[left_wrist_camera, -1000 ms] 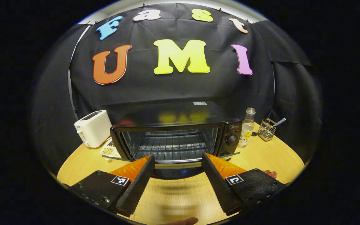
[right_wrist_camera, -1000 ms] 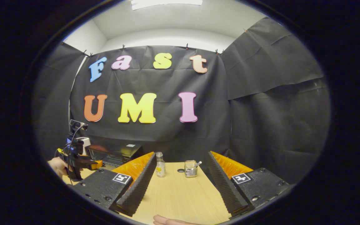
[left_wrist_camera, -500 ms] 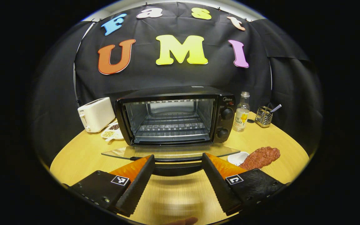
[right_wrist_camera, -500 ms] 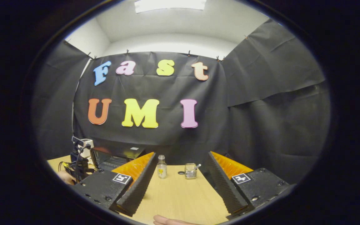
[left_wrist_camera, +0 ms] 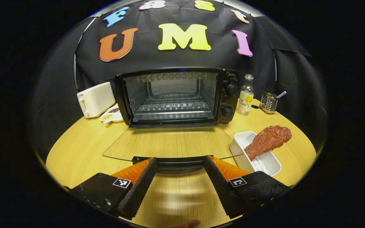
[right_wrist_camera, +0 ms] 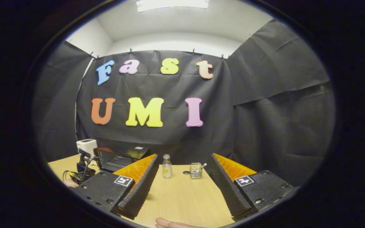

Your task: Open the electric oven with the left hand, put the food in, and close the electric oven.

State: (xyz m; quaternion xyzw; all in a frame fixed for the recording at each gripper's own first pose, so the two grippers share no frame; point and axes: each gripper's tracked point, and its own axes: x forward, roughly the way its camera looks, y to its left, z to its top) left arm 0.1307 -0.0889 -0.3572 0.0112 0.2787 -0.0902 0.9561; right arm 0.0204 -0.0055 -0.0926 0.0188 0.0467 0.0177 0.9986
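Observation:
The black electric oven [left_wrist_camera: 176, 95] stands at the back of the wooden table with its glass door [left_wrist_camera: 169, 142] lying flat, fully down, and the wire rack inside bare. The door's black handle [left_wrist_camera: 177, 162] lies across between the tips of my left gripper [left_wrist_camera: 180, 159], whose jaws stand wide open. A reddish-brown piece of meat [left_wrist_camera: 266, 141] rests on a white dish [left_wrist_camera: 269, 164] to the right of the door. My right gripper [right_wrist_camera: 184, 156] hangs open over the table with nothing in it, and the oven [right_wrist_camera: 119, 156] sits far to its left.
A white toaster [left_wrist_camera: 95, 98] and a small dish of seeds [left_wrist_camera: 109, 116] stand left of the oven. A bottle [left_wrist_camera: 246, 95] and a wire holder [left_wrist_camera: 268, 102] stand to its right. A hand with the other gripper [right_wrist_camera: 81, 171] shows low at the left.
The oven door has swung from partly lowered to flat on its hinge as my left gripper came down and back. The meat on its dish has come into view. My right gripper barely moved.

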